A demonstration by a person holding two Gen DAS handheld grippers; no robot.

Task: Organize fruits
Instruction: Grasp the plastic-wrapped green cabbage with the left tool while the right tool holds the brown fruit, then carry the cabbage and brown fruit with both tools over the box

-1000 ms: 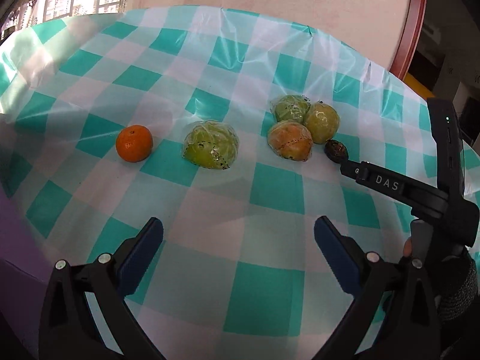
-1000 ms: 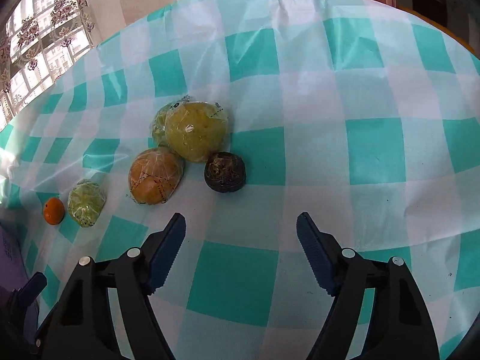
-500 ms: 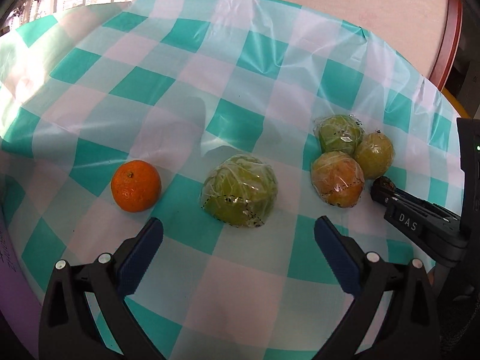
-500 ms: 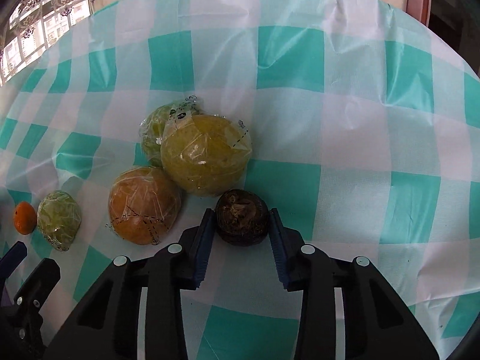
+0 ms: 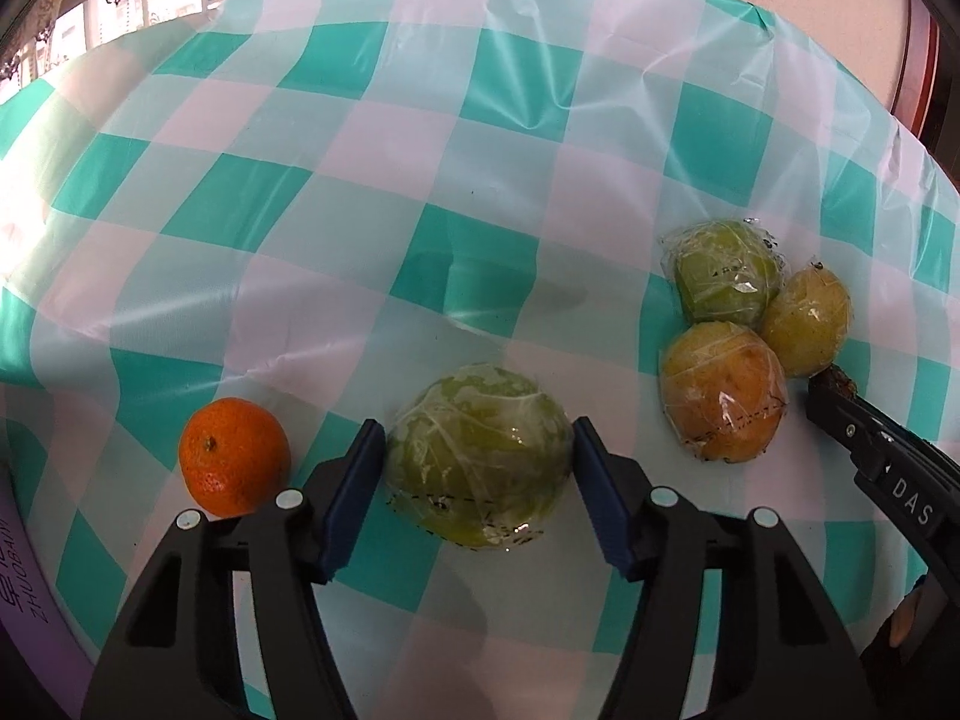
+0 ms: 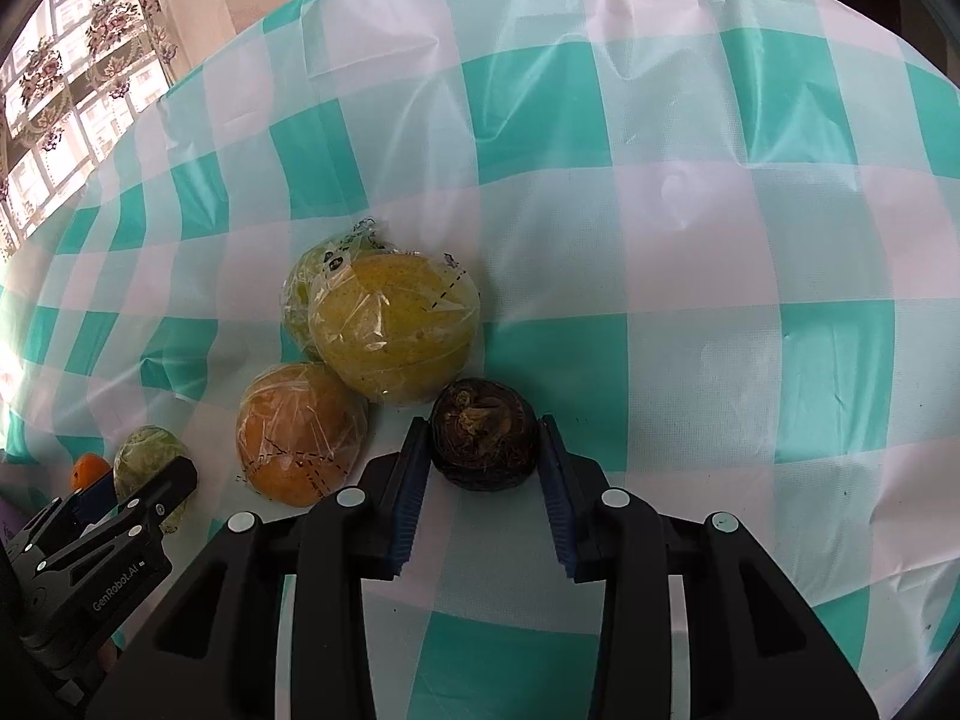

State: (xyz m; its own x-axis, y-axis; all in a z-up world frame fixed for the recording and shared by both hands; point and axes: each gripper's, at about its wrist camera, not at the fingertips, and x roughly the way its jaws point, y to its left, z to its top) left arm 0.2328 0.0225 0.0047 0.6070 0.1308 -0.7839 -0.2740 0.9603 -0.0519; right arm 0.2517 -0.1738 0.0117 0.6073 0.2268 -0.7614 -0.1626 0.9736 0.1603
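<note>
With the left tool (image 5: 477, 459) clenched around the wrapped green fruit (image 5: 477, 456) and the right tool (image 6: 483, 450) gripping the dark shrivelled fruit (image 6: 483, 441), slick film could let the green one slip.

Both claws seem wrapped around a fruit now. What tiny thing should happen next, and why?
Probably a short lift. The left claw has closed on the wrapped green fruit, and the right claw on the dark round fruit, yet both appear to sit on the tablecloth.
</note>
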